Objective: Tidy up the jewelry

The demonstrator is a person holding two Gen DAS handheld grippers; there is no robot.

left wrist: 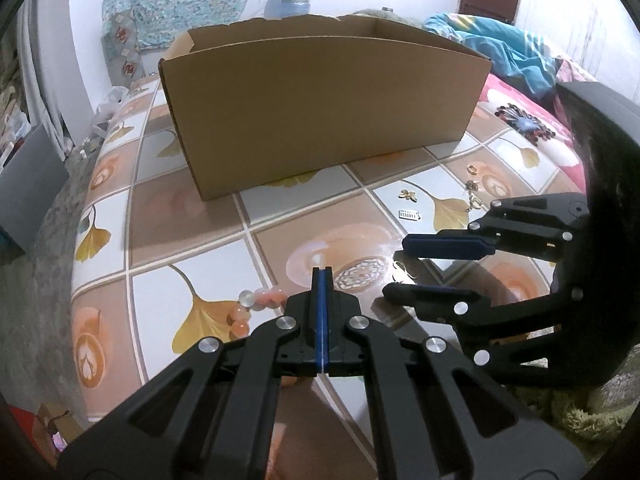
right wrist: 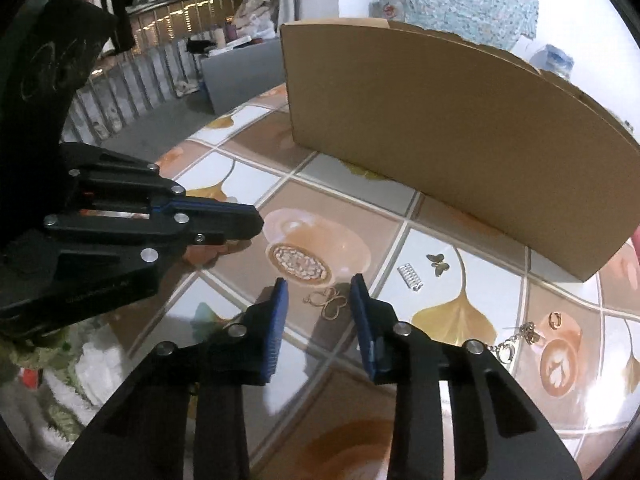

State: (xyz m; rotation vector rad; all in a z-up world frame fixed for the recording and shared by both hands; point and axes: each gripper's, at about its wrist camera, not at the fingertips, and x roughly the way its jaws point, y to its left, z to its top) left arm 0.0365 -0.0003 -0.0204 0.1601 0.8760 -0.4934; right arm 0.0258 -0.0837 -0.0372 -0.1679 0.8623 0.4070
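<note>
The left gripper [left wrist: 322,270], jaws fully closed, is hovering beside the peach beaded bracelet [left wrist: 250,312]. The right gripper [right wrist: 318,286], jaws parted and empty, is flanking the thin gold wire earring [right wrist: 329,303].

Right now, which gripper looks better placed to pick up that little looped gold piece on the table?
The right gripper: its jaws stand apart with the gold piece between the tips. The left gripper is shut, off to one side.

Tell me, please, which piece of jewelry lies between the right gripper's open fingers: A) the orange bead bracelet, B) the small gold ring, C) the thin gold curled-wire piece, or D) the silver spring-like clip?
C: in the right wrist view the gold curled-wire piece lies on the table between the fingers of the right gripper, untouched, while the silver clip and gold ring lie farther right.
</note>
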